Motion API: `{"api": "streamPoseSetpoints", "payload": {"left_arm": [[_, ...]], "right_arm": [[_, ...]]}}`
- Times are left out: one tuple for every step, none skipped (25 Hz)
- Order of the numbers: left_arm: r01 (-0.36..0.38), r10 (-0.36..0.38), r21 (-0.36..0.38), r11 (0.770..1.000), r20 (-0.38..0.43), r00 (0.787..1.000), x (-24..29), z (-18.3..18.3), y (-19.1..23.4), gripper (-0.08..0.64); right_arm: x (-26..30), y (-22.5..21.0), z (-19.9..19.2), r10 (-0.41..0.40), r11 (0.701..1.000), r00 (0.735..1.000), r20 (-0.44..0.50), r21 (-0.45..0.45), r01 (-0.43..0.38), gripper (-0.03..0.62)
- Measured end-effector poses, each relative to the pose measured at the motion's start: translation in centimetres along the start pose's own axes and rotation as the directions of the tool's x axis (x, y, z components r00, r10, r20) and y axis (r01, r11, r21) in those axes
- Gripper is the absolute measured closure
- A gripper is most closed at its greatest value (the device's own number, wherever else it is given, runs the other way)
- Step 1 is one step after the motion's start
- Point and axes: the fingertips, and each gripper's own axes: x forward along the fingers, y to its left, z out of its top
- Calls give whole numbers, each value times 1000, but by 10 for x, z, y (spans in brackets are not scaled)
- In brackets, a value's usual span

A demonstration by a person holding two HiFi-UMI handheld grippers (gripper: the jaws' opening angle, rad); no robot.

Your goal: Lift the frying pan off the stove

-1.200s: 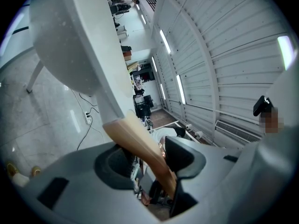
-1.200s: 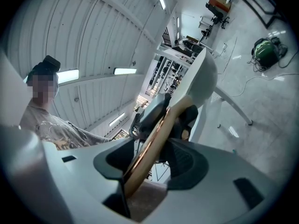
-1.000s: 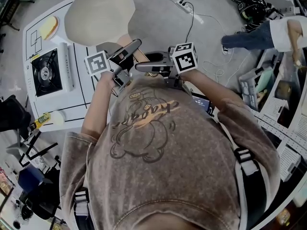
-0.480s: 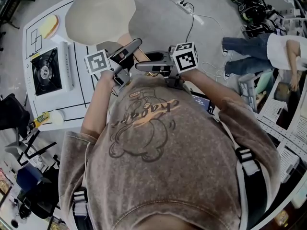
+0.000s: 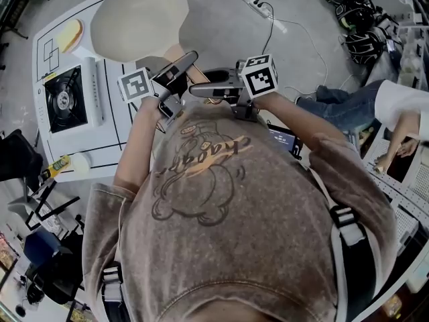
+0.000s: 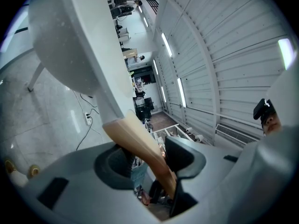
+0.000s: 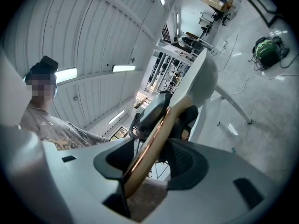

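A pale frying pan (image 5: 141, 19) with a wooden handle (image 5: 179, 54) hangs in the air beyond the white table's far corner, off the black stove (image 5: 64, 99). My left gripper (image 5: 175, 72) and right gripper (image 5: 209, 90) are both shut on the handle, close together in front of my chest. In the left gripper view the tan handle (image 6: 140, 141) runs between the dark pads of the left gripper (image 6: 149, 160) up to the pan's body (image 6: 70, 45). In the right gripper view the handle (image 7: 154, 139) passes through the right gripper (image 7: 156, 158) toward the pan (image 7: 203, 83).
The stove sits at the left of the white table (image 5: 110, 133). A yellow item (image 5: 69, 37) lies at its far corner and a bottle (image 5: 57, 168) near its front. A power strip (image 5: 265, 12) and cables lie on the floor. A person (image 5: 402, 113) stands by shelves at right.
The pan and both grippers have stayed in place. The person at the right has moved nearer and lower in the head view.
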Motion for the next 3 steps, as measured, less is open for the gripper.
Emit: {"api": "streamPoseSetpoints", "payload": {"left_arm": [[-2,2,-1,1000,4,1000,-1,1,0,354],[-4,4,-1,1000,8,1000,-2,2,1,354],[-6,6,-1,1000,11,1000,-3,3,1,354]], "right_arm": [[1,0,0,1,1000,1000,-5,-1,-1,379],[2,-1,1,2,1000,1000,-9,-3,-2,379],[3,-2,1,3,1000,1000,-14,-4,-3,379]]}}
